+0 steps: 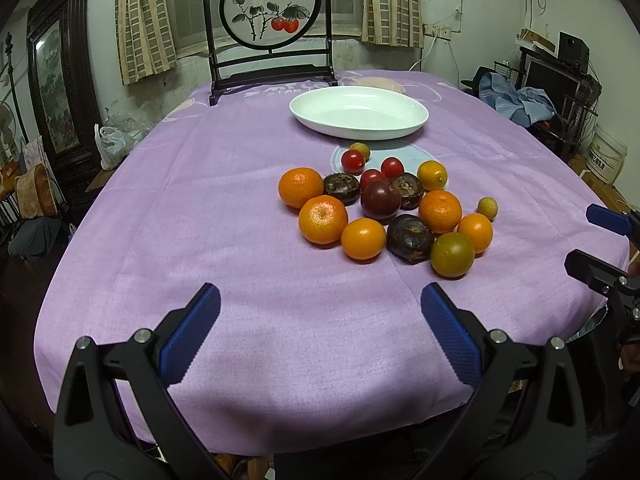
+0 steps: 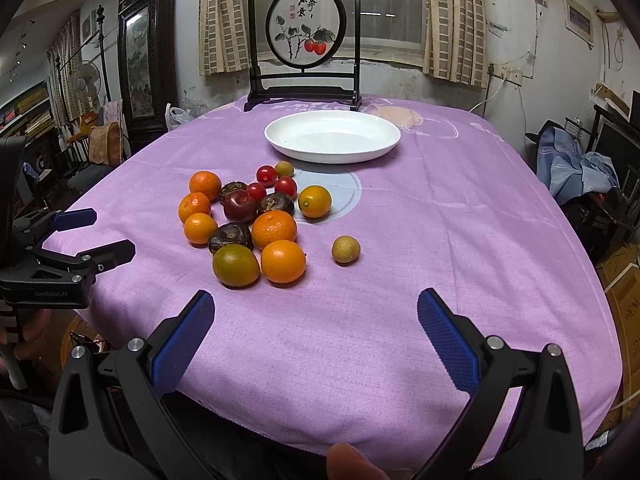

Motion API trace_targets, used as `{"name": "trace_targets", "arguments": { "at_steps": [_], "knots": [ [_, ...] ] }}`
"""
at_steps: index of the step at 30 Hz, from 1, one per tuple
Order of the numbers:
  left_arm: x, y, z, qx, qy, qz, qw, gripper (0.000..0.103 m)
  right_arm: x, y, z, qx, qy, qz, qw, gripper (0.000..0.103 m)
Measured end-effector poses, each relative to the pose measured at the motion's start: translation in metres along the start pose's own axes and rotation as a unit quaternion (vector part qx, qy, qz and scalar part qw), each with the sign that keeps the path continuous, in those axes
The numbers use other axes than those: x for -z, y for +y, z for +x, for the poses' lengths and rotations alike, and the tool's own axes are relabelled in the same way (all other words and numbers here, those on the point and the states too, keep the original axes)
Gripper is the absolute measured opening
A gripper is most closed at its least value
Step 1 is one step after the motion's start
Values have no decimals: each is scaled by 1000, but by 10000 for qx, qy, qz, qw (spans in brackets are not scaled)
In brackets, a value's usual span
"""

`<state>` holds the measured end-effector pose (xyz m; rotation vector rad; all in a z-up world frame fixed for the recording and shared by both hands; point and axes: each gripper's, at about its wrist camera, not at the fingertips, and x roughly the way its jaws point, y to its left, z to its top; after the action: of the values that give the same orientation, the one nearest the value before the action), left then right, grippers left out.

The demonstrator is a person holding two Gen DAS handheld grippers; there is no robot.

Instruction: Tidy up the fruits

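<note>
A pile of fruit (image 1: 384,208) lies on the purple tablecloth: several oranges, a greenish orange (image 1: 452,255), dark brown fruits, a dark plum (image 1: 380,199), red cherry tomatoes and small yellow-green fruits. The pile also shows in the right wrist view (image 2: 256,224). An empty white oval plate (image 1: 359,112) (image 2: 332,136) stands behind the pile. My left gripper (image 1: 320,308) is open and empty, near the table's front edge. My right gripper (image 2: 316,312) is open and empty, also short of the pile. One small fruit (image 2: 346,249) lies apart on the right.
A dark framed screen with a persimmon painting (image 1: 270,12) (image 2: 305,28) stands at the table's far edge. The purple tablecloth (image 1: 200,208) covers the table. Cabinets and a chair stand on the left, cluttered shelves on the right.
</note>
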<state>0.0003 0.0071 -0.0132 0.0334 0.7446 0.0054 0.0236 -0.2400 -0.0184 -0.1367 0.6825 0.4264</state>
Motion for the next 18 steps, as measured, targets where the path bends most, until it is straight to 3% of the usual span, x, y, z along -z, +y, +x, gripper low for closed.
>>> {"name": "trace_targets", "arguments": {
  "at_steps": [18],
  "knots": [
    [2, 2, 2, -17, 60, 6, 10000, 101, 2, 0, 4, -78, 52, 11, 10000, 102]
  ]
}}
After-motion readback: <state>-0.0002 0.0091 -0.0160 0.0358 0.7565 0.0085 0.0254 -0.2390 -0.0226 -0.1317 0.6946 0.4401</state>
